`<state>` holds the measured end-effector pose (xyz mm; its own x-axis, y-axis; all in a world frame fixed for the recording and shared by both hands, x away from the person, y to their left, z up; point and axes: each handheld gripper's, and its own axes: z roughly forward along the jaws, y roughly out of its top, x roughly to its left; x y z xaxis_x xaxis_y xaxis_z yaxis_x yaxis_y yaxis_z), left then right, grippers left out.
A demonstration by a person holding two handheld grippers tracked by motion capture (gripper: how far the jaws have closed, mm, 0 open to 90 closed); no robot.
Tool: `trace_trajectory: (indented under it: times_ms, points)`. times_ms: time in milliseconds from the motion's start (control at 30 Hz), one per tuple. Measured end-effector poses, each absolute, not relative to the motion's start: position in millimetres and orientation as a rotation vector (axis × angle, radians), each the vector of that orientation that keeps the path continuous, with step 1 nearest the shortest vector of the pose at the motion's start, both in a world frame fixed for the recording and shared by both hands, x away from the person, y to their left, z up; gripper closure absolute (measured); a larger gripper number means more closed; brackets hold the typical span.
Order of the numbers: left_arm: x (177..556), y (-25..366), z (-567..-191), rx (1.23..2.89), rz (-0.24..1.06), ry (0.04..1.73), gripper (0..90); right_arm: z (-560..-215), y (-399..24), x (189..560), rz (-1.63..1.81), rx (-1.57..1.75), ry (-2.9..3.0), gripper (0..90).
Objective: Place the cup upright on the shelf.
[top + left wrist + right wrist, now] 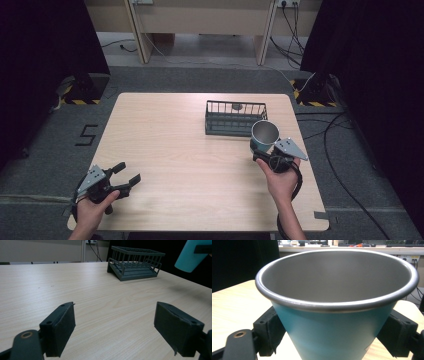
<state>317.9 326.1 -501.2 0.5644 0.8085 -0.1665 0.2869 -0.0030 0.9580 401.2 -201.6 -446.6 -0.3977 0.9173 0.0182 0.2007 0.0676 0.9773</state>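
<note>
We see a light wooden bench [190, 150] on grey carpet, dark curtains at either side. A dark wire rack [235, 118] sits on the bench's far right part. Just in front of it, the right gripper [260, 150] holds a teal cup [263, 136] with a metal interior, mouth tilted up toward the camera, jaws closed against its sides; the cup overlaps the rack's near right corner from this angle. The left gripper [126, 175] rests near the bench's front left corner, jaws spread with nothing between them, well apart from the cup. Cables [345, 185] trail on the floor at right.
</note>
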Motion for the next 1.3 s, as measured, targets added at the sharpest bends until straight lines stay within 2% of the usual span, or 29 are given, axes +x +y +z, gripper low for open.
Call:
trace_trajectory:
  times_ms: [1300]
  points:
    - [318,326,-501,1.569,0.528,0.952,16.5,-420,-186,438,1.404,1.116,1.642,18.1]
